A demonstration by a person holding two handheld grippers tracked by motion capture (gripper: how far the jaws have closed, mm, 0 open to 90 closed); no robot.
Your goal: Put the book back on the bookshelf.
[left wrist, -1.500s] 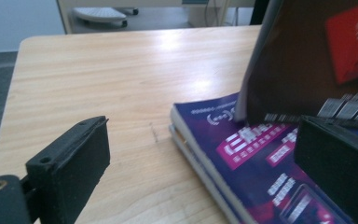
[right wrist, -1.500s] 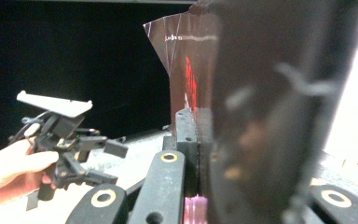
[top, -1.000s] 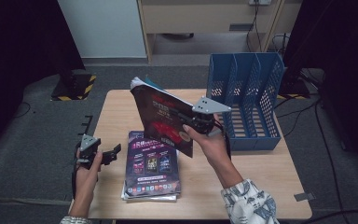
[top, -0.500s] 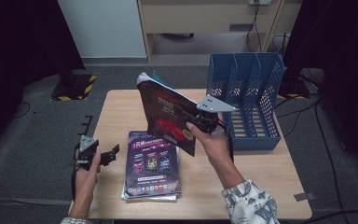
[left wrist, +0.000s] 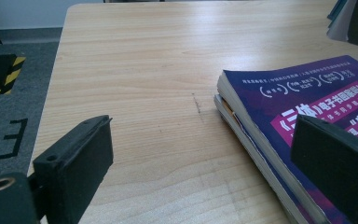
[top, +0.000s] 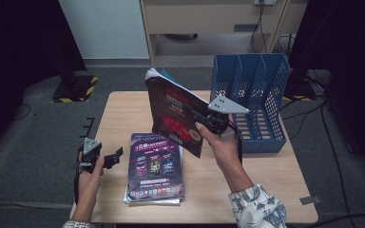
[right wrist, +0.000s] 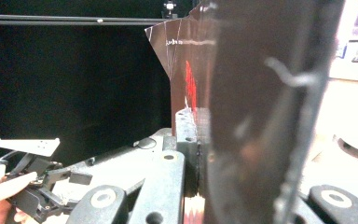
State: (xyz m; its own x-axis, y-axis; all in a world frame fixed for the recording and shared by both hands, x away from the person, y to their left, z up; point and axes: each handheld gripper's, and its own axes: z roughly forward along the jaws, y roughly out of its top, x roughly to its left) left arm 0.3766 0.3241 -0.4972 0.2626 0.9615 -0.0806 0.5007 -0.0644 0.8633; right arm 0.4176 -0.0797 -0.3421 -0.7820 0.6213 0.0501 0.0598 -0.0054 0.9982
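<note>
A dark book with a red and black cover [top: 173, 111] stands nearly upright in the air over the middle of the table, my right gripper [top: 204, 121] shut on its lower right edge. In the right gripper view the glossy cover [right wrist: 251, 93] rises close in front of the camera, clamped between the jaws of the right gripper [right wrist: 198, 140]. A stack of books with a purple cover on top [top: 156, 164] lies flat at the table's front. My left gripper [top: 114, 156] stands open just left of that stack [left wrist: 279, 102], low over the wood, nothing between its jaws [left wrist: 200, 158].
A blue slotted file rack [top: 252, 99] stands at the table's right side, just beyond the held book. The wooden table [top: 123, 114] has bare room at the back left. Grey floor with a black and yellow striped block [top: 76, 88] lies to the left.
The right gripper has tipped the dark book up from a slant to nearly upright and shifted it slightly toward the rack. The left gripper has stayed put.
</note>
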